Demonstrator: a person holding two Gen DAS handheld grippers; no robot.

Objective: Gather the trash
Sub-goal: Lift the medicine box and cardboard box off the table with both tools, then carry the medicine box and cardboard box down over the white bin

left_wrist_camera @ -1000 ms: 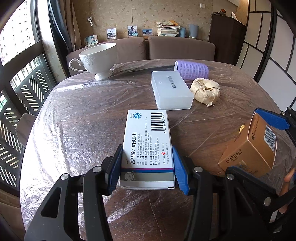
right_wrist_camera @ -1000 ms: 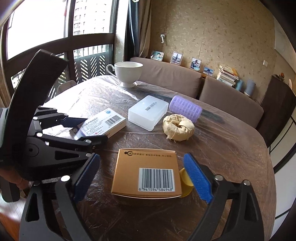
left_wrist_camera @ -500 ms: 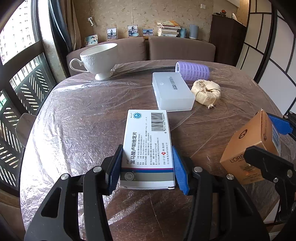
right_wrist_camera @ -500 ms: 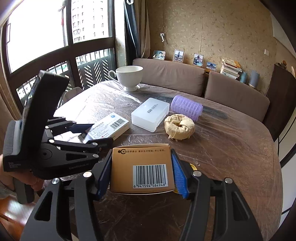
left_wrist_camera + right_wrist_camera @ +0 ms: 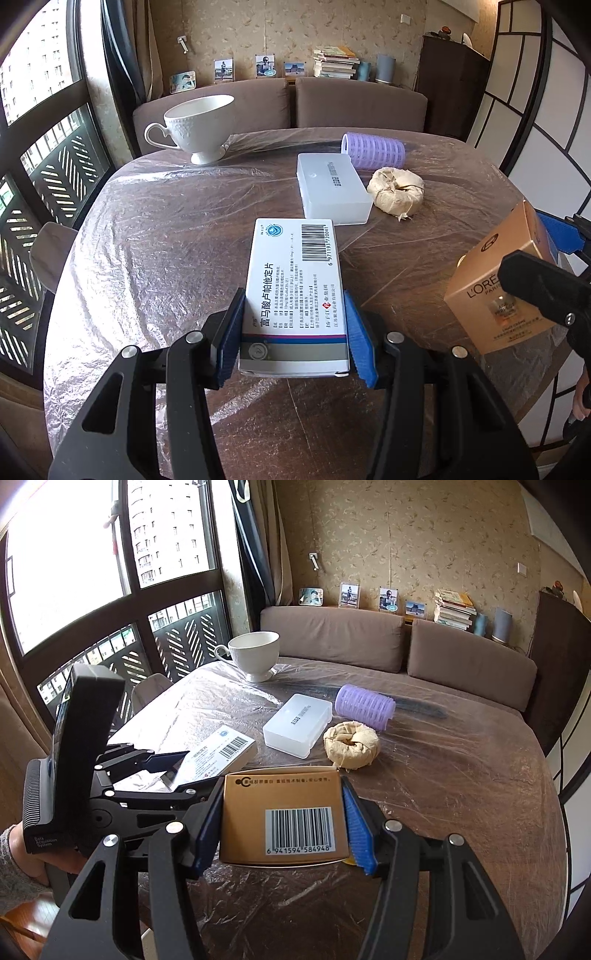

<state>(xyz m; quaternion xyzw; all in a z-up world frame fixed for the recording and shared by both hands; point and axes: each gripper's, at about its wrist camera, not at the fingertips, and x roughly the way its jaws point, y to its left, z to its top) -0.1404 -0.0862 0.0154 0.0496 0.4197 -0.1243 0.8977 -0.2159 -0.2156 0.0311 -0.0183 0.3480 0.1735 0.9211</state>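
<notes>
White medicine box (image 5: 295, 284) with black barcode, blue emblem and red, blue and grey bands at one end; golden-tan carton (image 5: 282, 814) with white barcode panel; left tool (image 5: 293, 338) and right tool (image 5: 282, 823) black with blue pads; white embossed cup (image 5: 199, 125); translucent white case (image 5: 332, 188); lilac ribbed roller (image 5: 373, 149); cream paper wad (image 5: 397, 190); brown desk (image 5: 155, 240) under glossy clear film.

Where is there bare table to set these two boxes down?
Bare film-covered table lies left of the medicine box, between it and the cup. More lies right of the paper wad. The clear case, wad and purple roller crowd the middle.
</notes>
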